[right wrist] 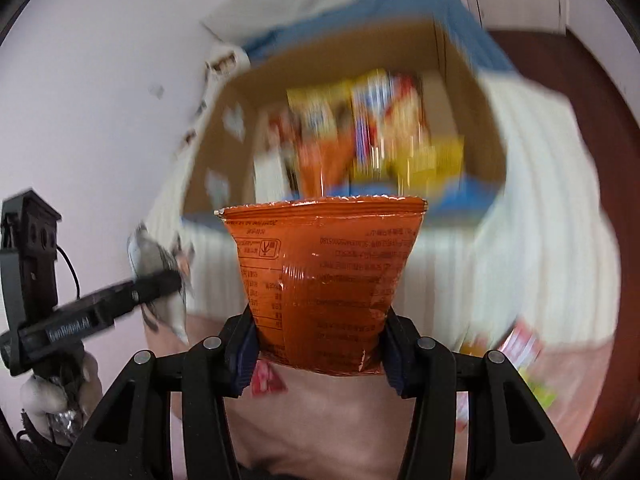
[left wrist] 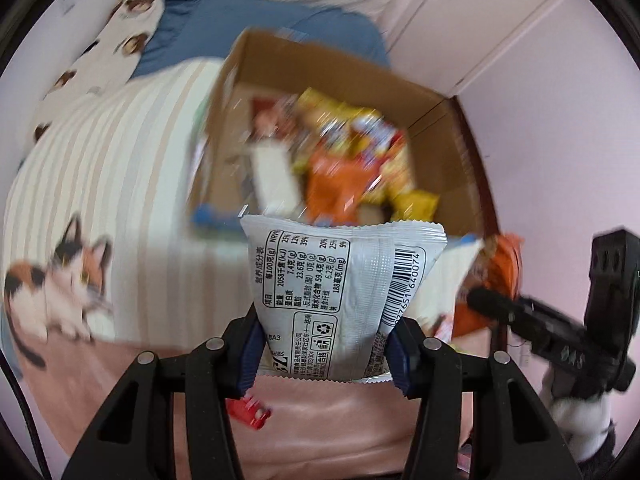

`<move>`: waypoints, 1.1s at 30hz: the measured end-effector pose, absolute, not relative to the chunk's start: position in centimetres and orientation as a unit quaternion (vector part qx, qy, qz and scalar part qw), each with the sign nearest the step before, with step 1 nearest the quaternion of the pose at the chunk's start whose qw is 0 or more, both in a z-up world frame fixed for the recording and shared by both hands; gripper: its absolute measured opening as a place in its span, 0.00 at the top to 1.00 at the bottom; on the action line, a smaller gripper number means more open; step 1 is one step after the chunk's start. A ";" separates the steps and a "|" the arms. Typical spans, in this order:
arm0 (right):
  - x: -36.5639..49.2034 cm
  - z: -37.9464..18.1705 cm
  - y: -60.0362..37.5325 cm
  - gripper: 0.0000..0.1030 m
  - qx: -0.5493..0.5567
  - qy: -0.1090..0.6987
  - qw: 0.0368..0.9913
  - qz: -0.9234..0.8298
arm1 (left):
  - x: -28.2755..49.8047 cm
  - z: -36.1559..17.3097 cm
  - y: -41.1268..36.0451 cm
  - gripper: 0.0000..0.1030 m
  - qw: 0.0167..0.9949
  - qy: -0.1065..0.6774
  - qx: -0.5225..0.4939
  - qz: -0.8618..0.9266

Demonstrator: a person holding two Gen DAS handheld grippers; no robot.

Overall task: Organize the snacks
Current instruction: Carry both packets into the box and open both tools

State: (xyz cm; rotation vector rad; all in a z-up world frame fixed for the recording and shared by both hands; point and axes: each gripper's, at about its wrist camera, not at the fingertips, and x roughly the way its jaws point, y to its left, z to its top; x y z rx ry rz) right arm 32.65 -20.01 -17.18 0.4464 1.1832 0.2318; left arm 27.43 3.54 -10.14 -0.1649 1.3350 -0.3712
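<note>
Two packets are in the air at once: left tool (left wrist: 325,354) clamped on a white snack packet (left wrist: 340,296), blue pads squeezing its lower sides, nutrition panel and barcode facing the camera; right tool (right wrist: 320,354) clamped on an orange snack packet (right wrist: 326,280), pads pinching the bottom part, sealed top edge standing up ahead of the fingers. Both packets are held clear of the bedding, not touching anything else. Ahead of and beyond both tools sits an open cardboard box (left wrist: 436,120) on the bed (left wrist: 100,152) with striped cover, already part filled with a blurred heap of yellow, orange and red packets (left wrist: 348,156), so a good share of the sorting looks done. Neither held packet is over the box opening for certain; they sit just short of its near wall as seen from each wrist, judged as mid-carry toward the box. Left over: a small red packet (left wrist: 250,414) lies on the pink sheet below and behind the left tool's fingers, and the right wrist view shows a red one (right wrist: 266,378) under its tool plus more colourful wrappers (right wrist: 520,348) off to its right, blurred, count unclear. From the left wrist the right tool shows off to the right with its orange packet. Likely left: drop these two in, then collect the strays on the bed. Motion blur hides box contents detail
</note>
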 end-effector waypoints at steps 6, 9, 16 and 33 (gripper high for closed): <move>41.4 -15.1 -22.9 0.48 0.191 0.533 0.820 0.080 | 36.0 -9.1 1.2 0.52 0.775 0.608 -0.040 -0.167; 45.8 -16.0 -23.6 0.48 0.180 0.543 0.817 0.067 | 40.2 -10.6 0.6 0.52 0.771 0.621 -0.021 -0.140; 52.1 -20.8 -24.6 0.48 0.174 0.587 0.789 0.053 | 47.8 -14.6 -0.1 0.52 0.755 0.649 0.012 -0.087; 53.3 -25.1 -24.9 0.06 0.146 0.613 0.776 0.016 | 50.9 -18.4 0.1 0.11 0.746 0.663 -0.006 -0.061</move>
